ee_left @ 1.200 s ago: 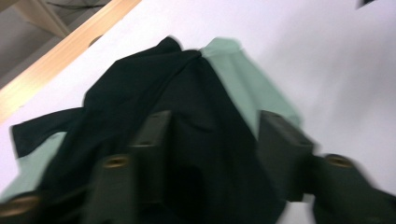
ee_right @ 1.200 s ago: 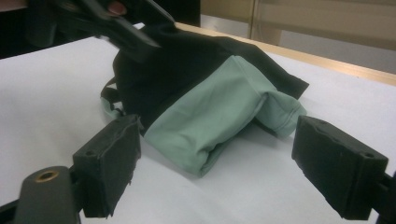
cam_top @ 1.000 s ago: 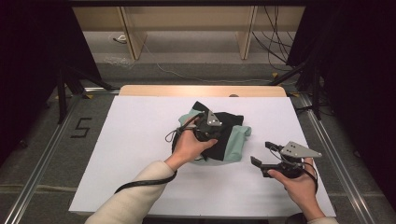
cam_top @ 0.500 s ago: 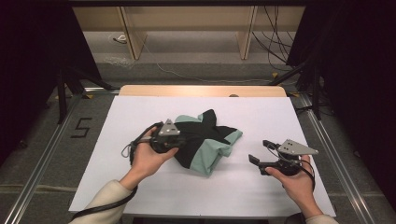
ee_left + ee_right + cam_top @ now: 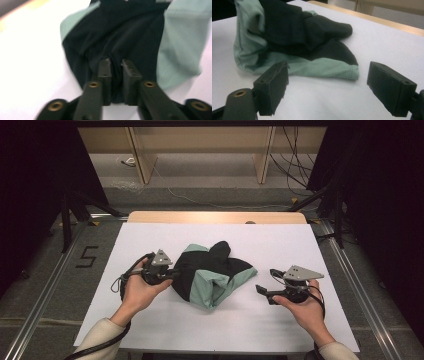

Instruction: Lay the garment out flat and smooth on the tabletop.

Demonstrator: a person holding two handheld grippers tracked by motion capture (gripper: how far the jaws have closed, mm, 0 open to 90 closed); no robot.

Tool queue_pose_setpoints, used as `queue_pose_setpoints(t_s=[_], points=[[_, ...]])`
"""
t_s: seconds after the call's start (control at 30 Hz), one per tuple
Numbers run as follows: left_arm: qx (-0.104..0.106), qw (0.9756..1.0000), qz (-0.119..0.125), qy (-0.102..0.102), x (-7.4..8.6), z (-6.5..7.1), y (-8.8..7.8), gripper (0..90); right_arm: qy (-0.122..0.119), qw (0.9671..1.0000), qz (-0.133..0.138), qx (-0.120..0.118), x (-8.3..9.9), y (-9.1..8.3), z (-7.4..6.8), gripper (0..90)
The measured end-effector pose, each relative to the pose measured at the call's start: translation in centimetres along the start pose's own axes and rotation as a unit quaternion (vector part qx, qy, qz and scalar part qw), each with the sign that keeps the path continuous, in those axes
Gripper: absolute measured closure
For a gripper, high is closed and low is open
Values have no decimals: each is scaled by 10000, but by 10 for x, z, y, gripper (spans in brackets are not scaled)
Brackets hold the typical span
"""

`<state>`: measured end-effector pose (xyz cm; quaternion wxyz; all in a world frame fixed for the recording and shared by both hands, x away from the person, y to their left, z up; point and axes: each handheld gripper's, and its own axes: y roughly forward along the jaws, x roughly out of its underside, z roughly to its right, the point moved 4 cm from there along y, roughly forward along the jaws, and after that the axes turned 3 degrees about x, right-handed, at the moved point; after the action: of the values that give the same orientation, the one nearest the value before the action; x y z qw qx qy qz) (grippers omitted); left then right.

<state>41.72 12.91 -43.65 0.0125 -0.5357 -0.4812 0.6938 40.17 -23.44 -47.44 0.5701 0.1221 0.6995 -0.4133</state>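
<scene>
A crumpled black and mint-green garment [image 5: 210,275] lies in the middle of the white table [image 5: 300,245]. My left gripper [image 5: 175,274] is at its left edge, with a fold of the black cloth [image 5: 125,37] caught between its nearly closed pads [image 5: 104,72]. Those jaws have just been opening a little, and the cloth still sits between them. To the right of the garment [image 5: 299,37], my right gripper [image 5: 266,281] is held apart from it. Its jaws stand wide open with nothing between them [image 5: 327,72], pointing at the green hem.
A wooden strip [image 5: 215,217] runs along the table's far edge. Black frame legs [image 5: 67,215] and cables stand on the floor around it. Bare white surface lies in front of the garment and to both sides.
My left gripper has moved to the left and pulled the garment with it. The cloth now lies nearer the table's middle and more stretched out. The right hand has hardly shifted.
</scene>
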Motion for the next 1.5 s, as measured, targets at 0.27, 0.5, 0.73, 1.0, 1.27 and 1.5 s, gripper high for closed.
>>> queue_pose_setpoints(t_s=[0.27, 0.5, 0.73, 1.0, 1.27, 1.5], points=[[473, 9951, 612, 621, -48, 53, -1, 351, -8, 10000, -2, 32, 0, -1, 0, 183], [737, 9875, -51, 1390, -66, 98, 48, 263, -3, 10000, 5, 28, 0, -2, -1, 183], [47, 9819, -736, 1745, -60, 92, 81, 546, 15, 10000, -32, 14, 1, 1, 1, 182], [172, 9955, 10, 927, -56, 78, 23, 804, 34, 9995, -300, -47, -2, 23, 7, 209], [48, 9988, 480, -1, -26, 44, -37, 804, -27, 9966, -819, 105, -11, 71, 19, 258], [130, 9980, 230, -568, 24, 26, -50, 802, -191, 9902, -1381, 19, -14, 114, 12, 445]])
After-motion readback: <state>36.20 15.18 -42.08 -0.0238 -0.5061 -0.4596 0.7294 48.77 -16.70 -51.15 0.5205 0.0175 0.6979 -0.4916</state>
